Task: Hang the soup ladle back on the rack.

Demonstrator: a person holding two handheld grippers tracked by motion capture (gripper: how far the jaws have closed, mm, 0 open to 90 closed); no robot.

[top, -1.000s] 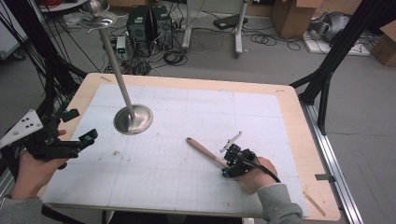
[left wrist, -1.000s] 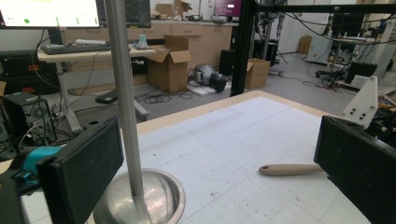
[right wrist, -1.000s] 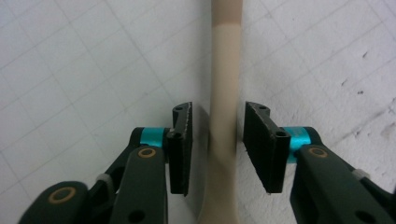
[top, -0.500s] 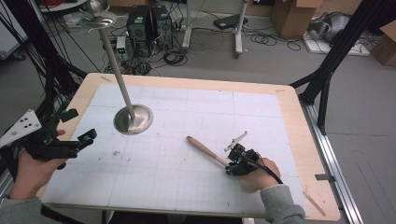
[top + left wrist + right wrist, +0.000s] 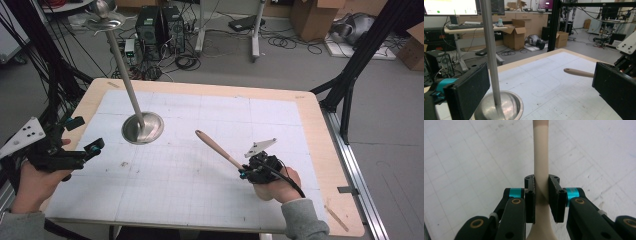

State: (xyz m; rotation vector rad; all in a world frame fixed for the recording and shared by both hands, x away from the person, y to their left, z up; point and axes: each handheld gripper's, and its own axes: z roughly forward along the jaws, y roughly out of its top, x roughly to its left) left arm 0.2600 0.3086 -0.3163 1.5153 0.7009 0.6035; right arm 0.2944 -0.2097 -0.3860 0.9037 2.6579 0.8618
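Two grippers at work over the table [image 5: 210,210], with the metal stand [image 5: 142,127] as landmark. Right of the stand's round base, well apart from it: right gripper [image 5: 245,172], jaws clamped on the spoon [image 5: 217,148]; closing just finished, with the handle between the pads. Seen along the right gripper's own jaws [image 5: 541,192]: pale handle [image 5: 540,152] pinched low, just above where it widens toward what looks like the bowl, though that end sits mostly hidden under the pads. Handle tip pointing up and toward the stand, apparently lifted off the table.

Left of the stand, at the table edge: left gripper [image 5: 82,135], jaws wide apart, holding nothing. Through them, the stand's pole [image 5: 490,50] and base in the foreground, the spoon's tip [image 5: 577,72] farther off.

Handling, judged by looks: light, stiff, smooth, probably wood or plastic; round shaft liable to roll or pivot in a narrow pinch. Low grip gives a long lever, so prone to swinging. Better hold nearer mid-handle, or a second grip from the left.
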